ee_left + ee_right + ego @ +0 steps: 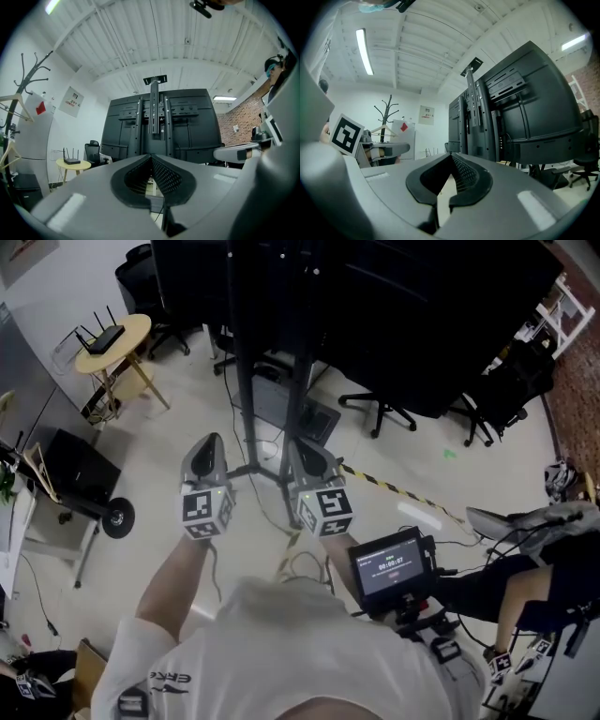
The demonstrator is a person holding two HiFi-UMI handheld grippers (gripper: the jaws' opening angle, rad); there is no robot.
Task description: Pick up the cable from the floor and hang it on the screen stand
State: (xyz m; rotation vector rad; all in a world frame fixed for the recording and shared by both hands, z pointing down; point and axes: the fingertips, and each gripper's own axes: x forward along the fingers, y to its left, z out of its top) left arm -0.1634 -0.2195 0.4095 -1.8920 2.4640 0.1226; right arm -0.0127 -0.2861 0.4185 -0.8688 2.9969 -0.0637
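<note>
The screen stand (246, 352) rises just ahead of me, its black poles carrying a big dark screen (422, 315). A pale cable (298, 563) lies in loose loops on the floor below, between my forearms. My left gripper (208, 442) and right gripper (302, 448) are held level, side by side, pointing at the stand's lower poles. In the left gripper view the stand (154, 117) fills the middle and the left gripper (151, 157) has its pads together. In the right gripper view the stand (476, 122) is on the right, and the right gripper (451, 157) is shut with nothing in it.
A round wooden table (114, 334) with a router stands at the back left, and a black case on a wheeled cart (89, 479) sits left. Office chairs (380, 413) and a black-yellow floor strip (394, 488) lie right. A seated person (525, 587) is at far right.
</note>
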